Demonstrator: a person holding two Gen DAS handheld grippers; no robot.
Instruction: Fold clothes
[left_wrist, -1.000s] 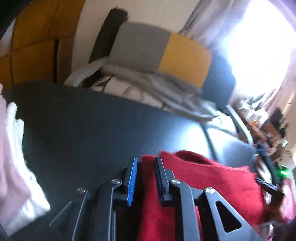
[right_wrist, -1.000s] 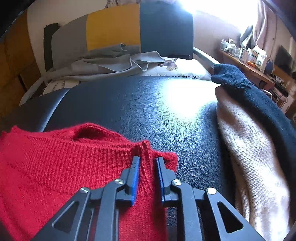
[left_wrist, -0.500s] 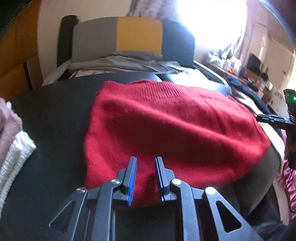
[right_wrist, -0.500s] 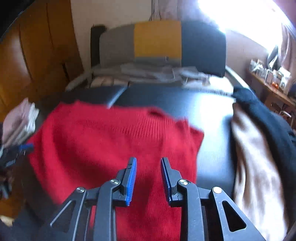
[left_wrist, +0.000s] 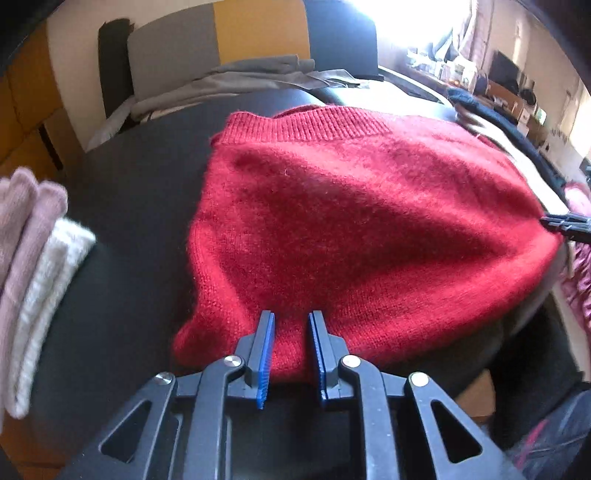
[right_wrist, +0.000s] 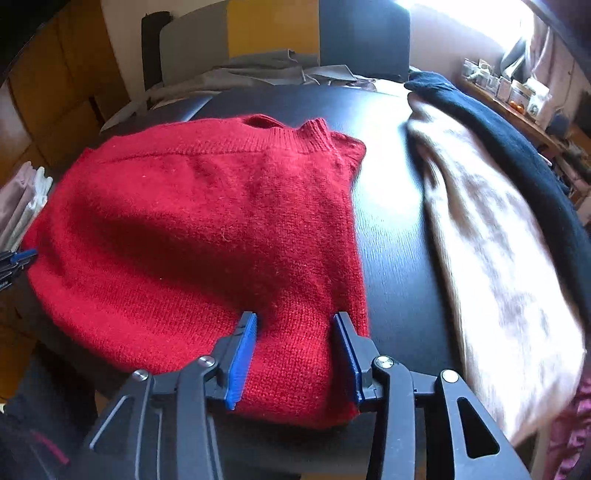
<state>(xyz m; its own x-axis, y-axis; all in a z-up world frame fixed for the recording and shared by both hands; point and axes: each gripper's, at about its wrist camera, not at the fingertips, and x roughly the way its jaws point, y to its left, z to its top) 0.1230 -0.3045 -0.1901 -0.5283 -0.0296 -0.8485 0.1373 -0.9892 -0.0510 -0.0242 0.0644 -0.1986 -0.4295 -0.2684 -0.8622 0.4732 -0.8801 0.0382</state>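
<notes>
The red sweater (left_wrist: 354, 229) lies flat on the black tabletop (left_wrist: 140, 206), folded into a compact shape, with its ribbed collar at the far edge and its near edge overhanging the front of the tabletop.

Left hand-held gripper (left_wrist: 291, 332): positioned at the near left corner of the red sweater. The blue pads stand a narrow gap apart, and the sweater's near edge sits between them. The left wrist view does not show whether the pads press on the knit; the fabric between them looks slack, so a grip cannot be confirmed. The jaws are closing slightly.

Right hand-held gripper (right_wrist: 295, 332): positioned at the near right corner of the red sweater (right_wrist: 207, 236). Its jaws are opening and stand clearly wider than the left pair. A band of the sweater's edge lies between the pads, and the knit meets both pads at their tips; no firm clamping is visible.

Each gripper's tip appears at the border of the other's view, at opposite sides of the sweater.

Surroundings: a beige garment (right_wrist: 491, 258) and a dark navy garment (right_wrist: 517, 155) lie on the right side of the tabletop (right_wrist: 391, 236), apart from the sweater. A stack of folded pink and white knits (left_wrist: 33, 273) sits at the left edge. A chair (left_wrist: 258, 40) with grey, yellow and dark panels stands behind the tabletop, with grey cloth (left_wrist: 229, 85) draped over its seat.
</notes>
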